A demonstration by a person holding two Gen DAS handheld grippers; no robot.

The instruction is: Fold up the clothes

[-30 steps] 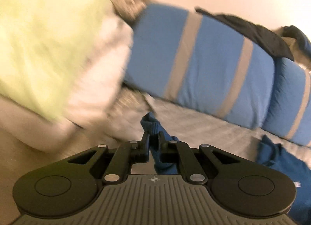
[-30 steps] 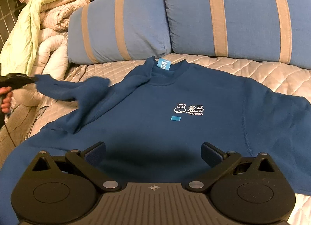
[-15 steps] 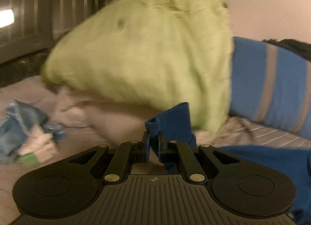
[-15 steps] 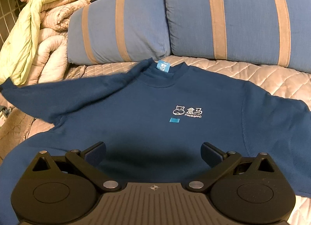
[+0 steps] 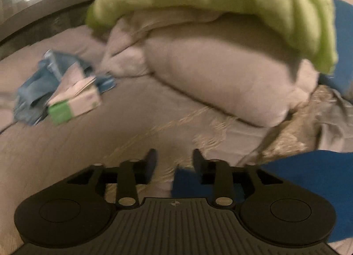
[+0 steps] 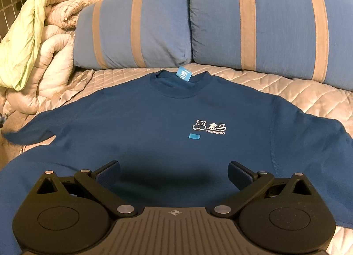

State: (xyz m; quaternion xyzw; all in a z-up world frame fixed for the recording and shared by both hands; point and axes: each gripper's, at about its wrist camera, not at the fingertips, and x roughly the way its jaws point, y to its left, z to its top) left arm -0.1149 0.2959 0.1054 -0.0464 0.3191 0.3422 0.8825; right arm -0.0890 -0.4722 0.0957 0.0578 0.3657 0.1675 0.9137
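Sweatshirt [image 6: 154,127] fabric was deep blue and lay chest-up on the quilted bedspread [image 6: 297,92], its round ribbed collar toward the two blue pillows with tan stripes [image 6: 253,23]. You could read a white hippo logo [image 6: 208,126] on the chest, with a small light-blue patch just below it and a light-blue neck tag [image 6: 183,73] standing up at the collar. One sleeve reached out flat toward the heap of pale quilts and the green blanket [image 6: 24,41]; the other ran off toward the opposite edge of the right wrist view.

Your right gripper [image 6: 174,173] hovered over the lower part of the garment with its fingers spread wide and nothing between them.

Your left gripper [image 5: 174,162] had just been opening; its fingers stood partly apart. The blue sleeve cuff [image 5: 185,180] lay below the gap, close to one finger, and the pads did not press on it. Beyond it you faced the bed sheet, a white and green box [image 5: 75,103] on crumpled light-blue cloth [image 5: 33,87], and the quilts under the green blanket. That view was blurred.
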